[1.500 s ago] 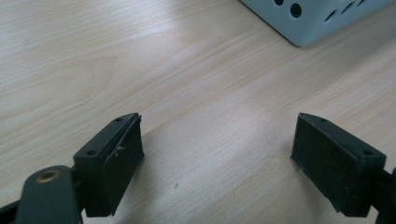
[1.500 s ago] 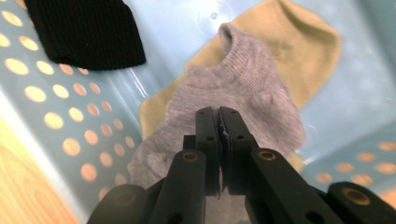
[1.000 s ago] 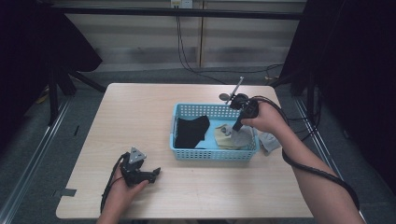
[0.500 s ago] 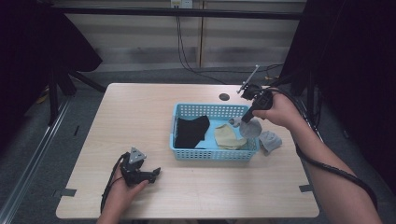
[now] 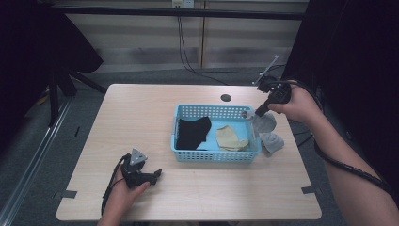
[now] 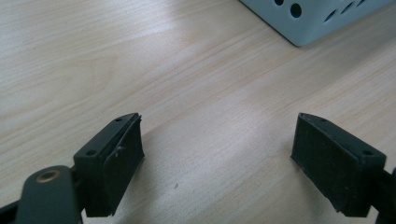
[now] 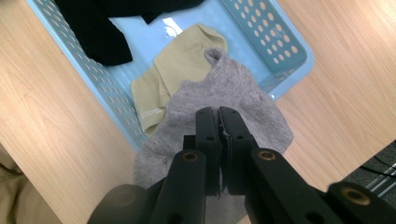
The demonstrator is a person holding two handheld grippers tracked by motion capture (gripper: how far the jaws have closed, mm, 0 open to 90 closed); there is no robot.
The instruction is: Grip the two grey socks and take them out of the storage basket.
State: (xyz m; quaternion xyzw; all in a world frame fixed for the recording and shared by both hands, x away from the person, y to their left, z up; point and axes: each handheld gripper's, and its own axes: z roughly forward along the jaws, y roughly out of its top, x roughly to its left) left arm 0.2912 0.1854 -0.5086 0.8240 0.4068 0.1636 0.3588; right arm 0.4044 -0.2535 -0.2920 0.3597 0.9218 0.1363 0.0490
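Observation:
A light blue perforated basket [image 5: 215, 156] sits on the wooden table, holding a black sock [image 5: 193, 132] and a beige sock [image 5: 229, 138]. My right gripper [image 5: 258, 113] is shut on a grey sock [image 5: 265, 123] and holds it up over the basket's right rim. In the right gripper view the grey sock [image 7: 224, 105] hangs from the closed jaws above the beige sock [image 7: 177, 74] and the basket [image 7: 275, 42]. Another grey sock [image 5: 272, 142] lies on the table beside the basket's right wall. My left gripper [image 5: 157, 174] rests open on the table at the front left, nothing between its pads [image 6: 114, 161].
A dark round hole [image 5: 226, 98] marks the table behind the basket. The table's right edge [image 5: 301, 155] lies close to the lying grey sock. A basket corner [image 6: 317, 18] shows ahead of the left gripper. Cables trail from both grippers.
My right gripper has risen and moved right and back, lifting the grey sock out of the basket to above its right rim. The left gripper has stayed put.

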